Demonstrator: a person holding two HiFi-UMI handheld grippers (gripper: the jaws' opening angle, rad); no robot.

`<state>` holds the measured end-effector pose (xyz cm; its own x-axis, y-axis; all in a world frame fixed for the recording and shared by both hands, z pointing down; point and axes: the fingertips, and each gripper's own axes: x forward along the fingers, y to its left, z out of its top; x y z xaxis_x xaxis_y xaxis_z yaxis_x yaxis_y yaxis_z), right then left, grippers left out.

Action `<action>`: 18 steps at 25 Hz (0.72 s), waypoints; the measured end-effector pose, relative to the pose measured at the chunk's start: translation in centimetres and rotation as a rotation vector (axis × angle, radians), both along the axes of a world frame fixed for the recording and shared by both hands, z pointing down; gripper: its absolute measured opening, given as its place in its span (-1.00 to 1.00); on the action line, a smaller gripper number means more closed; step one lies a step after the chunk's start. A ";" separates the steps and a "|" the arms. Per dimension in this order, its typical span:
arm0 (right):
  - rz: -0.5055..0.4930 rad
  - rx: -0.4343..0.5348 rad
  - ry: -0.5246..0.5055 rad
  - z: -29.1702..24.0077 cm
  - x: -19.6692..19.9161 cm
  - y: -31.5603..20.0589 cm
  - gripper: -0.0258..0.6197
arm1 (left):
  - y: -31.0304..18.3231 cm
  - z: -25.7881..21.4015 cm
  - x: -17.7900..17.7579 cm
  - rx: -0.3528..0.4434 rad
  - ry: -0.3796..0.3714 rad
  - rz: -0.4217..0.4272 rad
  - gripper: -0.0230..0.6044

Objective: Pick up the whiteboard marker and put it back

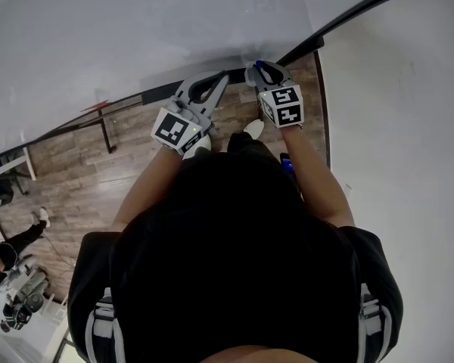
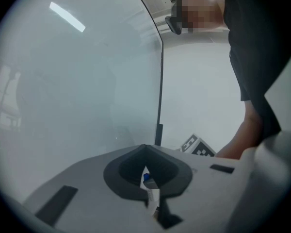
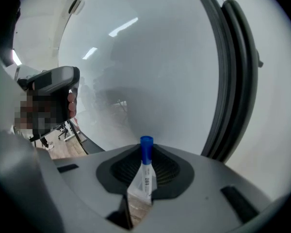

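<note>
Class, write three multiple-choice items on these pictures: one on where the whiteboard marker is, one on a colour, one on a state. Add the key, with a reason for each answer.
1. Where is the whiteboard marker?
A. in a pen cup
B. on a chair
C. between the jaws of the right gripper

2. What colour is the marker's cap?
A. red
B. blue
C. green

3. In what state is the marker?
A. capped
B. cap off, tip bare
C. snapped in two

Key:
1 C: the right gripper view shows the marker's white body between the two dark pads.
2 B: the cap that sticks out past the jaw tips is plainly blue.
3 A: the cap sits on the end of the body and the marker is in one piece.
</note>
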<state>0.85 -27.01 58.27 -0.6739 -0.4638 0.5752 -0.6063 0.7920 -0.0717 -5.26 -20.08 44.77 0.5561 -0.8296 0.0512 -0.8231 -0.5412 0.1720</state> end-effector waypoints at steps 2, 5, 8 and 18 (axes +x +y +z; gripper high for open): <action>0.005 0.007 -0.002 -0.5 0.1 0.2 -0.72 | 0.3 -0.4 -0.1 0.008 -0.006 0.000 -0.92; 0.016 0.024 -0.012 -1.1 0.5 0.4 -0.72 | 0.5 -0.7 -0.1 0.021 -0.008 0.007 -0.92; 0.035 0.036 -0.033 -1.9 0.9 0.5 -0.72 | 0.7 -0.7 0.2 0.029 -0.013 0.020 -0.92; 0.072 0.133 -0.093 -6.1 1.5 1.7 -0.72 | 1.8 -2.3 1.0 0.055 -0.008 0.089 -0.92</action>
